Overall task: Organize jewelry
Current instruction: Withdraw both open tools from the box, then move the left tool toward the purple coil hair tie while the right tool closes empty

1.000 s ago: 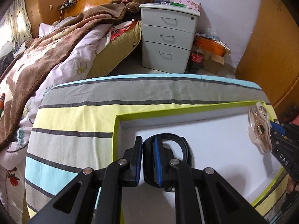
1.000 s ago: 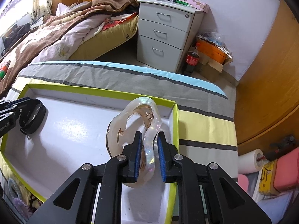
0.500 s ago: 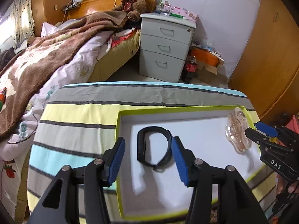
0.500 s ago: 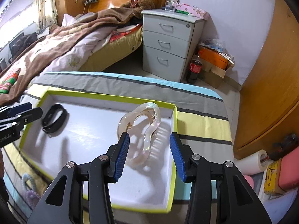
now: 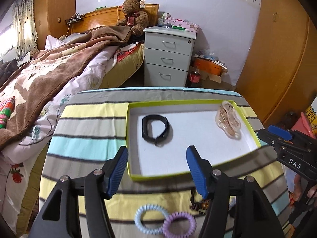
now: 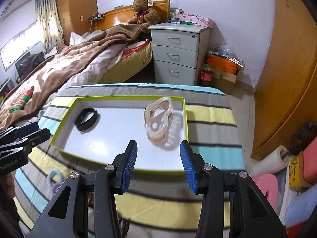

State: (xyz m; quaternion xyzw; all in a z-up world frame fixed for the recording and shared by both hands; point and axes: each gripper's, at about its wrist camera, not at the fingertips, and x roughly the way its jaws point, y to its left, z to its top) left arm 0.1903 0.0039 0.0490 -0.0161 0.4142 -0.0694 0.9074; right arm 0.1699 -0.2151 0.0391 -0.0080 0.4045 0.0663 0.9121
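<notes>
A black wristband and translucent amber bangle lie apart in the green-rimmed tray.

Left gripper opened off black band, right gripper released clear bangle

My left claw and right claw both hang clear above the near rim of the green-edged tray. Between the black band and the clear bangle the white tray floor lies bare. Two coil hair ties crowd the counter beneath my left claw.
</notes>
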